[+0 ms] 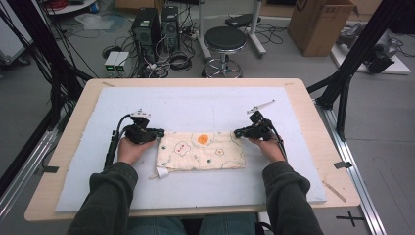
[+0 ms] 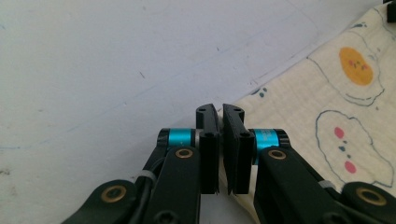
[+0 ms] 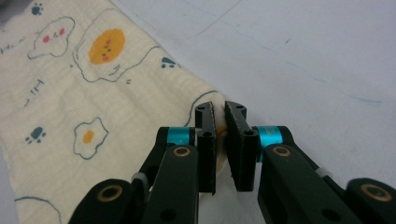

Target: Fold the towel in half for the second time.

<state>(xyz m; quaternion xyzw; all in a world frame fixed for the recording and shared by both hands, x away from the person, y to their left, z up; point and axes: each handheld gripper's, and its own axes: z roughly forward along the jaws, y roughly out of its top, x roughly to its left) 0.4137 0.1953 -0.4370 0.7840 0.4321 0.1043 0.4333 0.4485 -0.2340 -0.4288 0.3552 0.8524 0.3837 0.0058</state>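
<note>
Cream cloth [image 1: 200, 150], corners pinched, both grippers

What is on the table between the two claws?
In the high view, the folded cloth with egg pictures stretches from the left claw to the right claw; each pinches a far corner.

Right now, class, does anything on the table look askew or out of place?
Only slightly: the printed cloth lies a little crooked on the white mat, and its near left corner is flipped over, white underside up. Both grippers pinch its far corners.

L gripper [image 1: 157, 132] clamped, R gripper [image 1: 238, 132] clamped, forearms parallel
</note>
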